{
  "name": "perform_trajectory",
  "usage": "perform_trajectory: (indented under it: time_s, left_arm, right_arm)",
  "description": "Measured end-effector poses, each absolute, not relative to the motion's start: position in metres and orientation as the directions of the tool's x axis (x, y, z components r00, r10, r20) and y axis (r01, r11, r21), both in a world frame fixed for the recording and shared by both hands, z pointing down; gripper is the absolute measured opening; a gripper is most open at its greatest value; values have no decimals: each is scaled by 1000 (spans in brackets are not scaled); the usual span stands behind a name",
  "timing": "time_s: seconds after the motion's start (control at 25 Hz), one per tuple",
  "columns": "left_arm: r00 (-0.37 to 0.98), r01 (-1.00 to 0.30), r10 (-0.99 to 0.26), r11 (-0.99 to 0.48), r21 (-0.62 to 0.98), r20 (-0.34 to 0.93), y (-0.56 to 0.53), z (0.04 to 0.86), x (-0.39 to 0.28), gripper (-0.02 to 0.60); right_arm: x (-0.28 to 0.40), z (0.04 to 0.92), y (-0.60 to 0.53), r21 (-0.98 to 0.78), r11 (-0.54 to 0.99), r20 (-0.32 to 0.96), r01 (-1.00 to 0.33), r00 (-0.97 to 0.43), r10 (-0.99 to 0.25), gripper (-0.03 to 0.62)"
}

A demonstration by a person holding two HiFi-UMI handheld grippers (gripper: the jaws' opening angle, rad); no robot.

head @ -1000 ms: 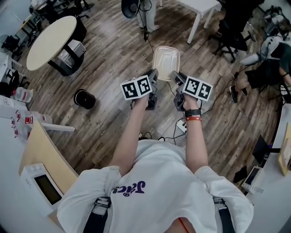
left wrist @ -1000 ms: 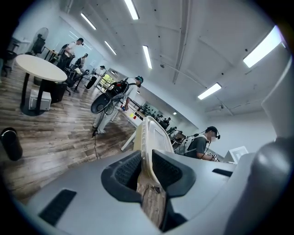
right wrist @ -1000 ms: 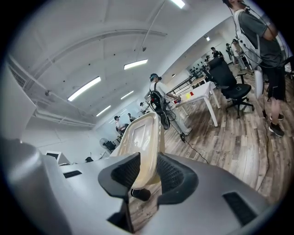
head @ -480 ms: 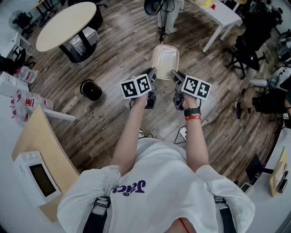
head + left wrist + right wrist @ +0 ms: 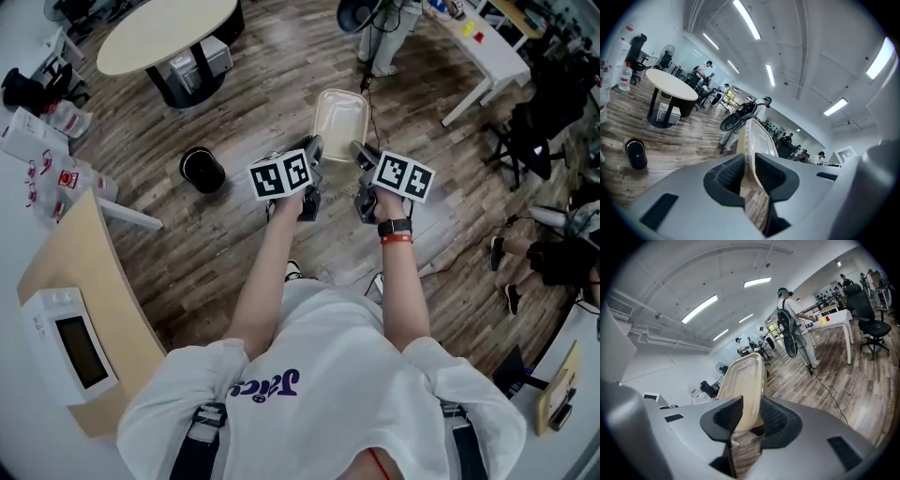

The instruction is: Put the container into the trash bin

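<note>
A beige, lidded takeaway container (image 5: 340, 124) hangs in the air in front of the person, carried between both grippers. My left gripper (image 5: 314, 148) is shut on its near left rim, and in the left gripper view the container's edge (image 5: 754, 140) is pinched between the ribbed pads. My right gripper (image 5: 357, 151) is shut on the near right rim; the right gripper view shows the container (image 5: 743, 390) squeezed between its pads. A small black round trash bin (image 5: 202, 170) stands on the wood floor to the left, also seen as the black bin (image 5: 636, 153) at lower left.
A round beige table (image 5: 164, 33) stands at the back left, a white table (image 5: 478, 47) at the back right. A person (image 5: 380, 28) stands behind the container. Office chairs (image 5: 534, 141) and seated people are at the right. Cables (image 5: 370, 94) trail over the floor. A light wooden counter (image 5: 84, 309) lies at the left.
The view has swung: the bin, round table and white table have shifted rightward and nearer. Both grippers keep the same hold on the container.
</note>
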State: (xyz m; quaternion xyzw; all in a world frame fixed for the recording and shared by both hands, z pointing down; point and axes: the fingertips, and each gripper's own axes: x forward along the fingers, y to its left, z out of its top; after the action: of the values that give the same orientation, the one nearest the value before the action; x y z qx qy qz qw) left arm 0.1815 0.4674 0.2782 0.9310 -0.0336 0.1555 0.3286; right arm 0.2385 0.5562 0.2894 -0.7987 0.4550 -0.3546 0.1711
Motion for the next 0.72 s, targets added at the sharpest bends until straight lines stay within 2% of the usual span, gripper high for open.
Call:
perform_trajectory:
  time_s: [0.32,0.72]
  left_arm:
    - [945,-266,-78,-748,608,317,392,285,143,81]
    - [918,-390,-234,-672,630,319,295,284,61,81]
  right_arm:
    - [211,297,473,-600,-459,420,-655,230,-878,133]
    - [141,294,365,-591,-349,434,-727,79,-898,133]
